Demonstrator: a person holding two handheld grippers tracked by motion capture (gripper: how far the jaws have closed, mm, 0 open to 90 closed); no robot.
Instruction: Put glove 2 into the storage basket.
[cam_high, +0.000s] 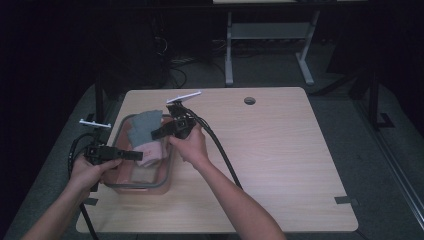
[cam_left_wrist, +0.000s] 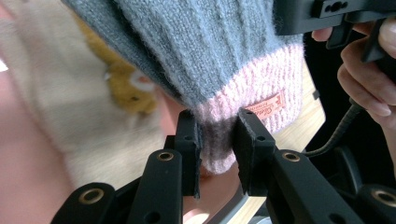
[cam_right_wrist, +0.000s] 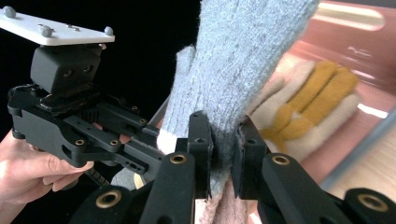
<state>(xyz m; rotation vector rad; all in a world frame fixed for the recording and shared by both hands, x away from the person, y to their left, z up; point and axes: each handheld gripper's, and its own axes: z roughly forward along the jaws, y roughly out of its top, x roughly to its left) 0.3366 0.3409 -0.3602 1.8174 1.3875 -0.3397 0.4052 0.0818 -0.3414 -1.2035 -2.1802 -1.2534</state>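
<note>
Both tools grip one grey-and-pink knitted glove (cam_high: 145, 134), the left tool (cam_left_wrist: 217, 140) clamping its pink cuff, the right tool (cam_right_wrist: 223, 144) its grey palm, stretching it flat above the pink bin (cam_high: 165, 180).

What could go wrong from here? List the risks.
1. Both hand-held grippers, left and right, pinch one grey and pink glove; pulling apart could stretch the knit.
2. The left grip is near the pink cuff's edge, so it may slip.
3. The cream and yellow glove lies close and might snag inside the container.
</note>
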